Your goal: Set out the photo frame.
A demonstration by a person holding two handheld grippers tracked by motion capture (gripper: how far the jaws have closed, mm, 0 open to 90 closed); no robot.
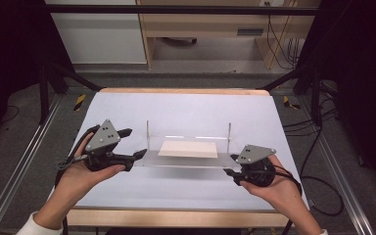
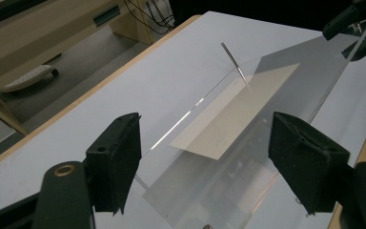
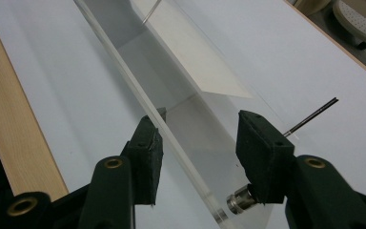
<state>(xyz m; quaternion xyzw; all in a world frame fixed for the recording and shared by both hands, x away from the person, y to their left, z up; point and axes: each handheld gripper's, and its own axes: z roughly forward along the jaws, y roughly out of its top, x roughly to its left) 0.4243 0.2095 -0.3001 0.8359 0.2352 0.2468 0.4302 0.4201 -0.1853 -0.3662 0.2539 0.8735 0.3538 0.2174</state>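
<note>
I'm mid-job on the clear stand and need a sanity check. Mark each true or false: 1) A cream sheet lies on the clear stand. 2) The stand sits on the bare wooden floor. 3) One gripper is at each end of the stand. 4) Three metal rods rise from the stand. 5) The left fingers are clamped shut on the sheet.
1) True: the cream sheet lies on the clear stand.
2) False: it sits on the white table.
3) True: left gripper and right gripper flank its ends.
4) False: two metal rods show.
5) False: the left fingers stand apart, off the sheet.
</note>
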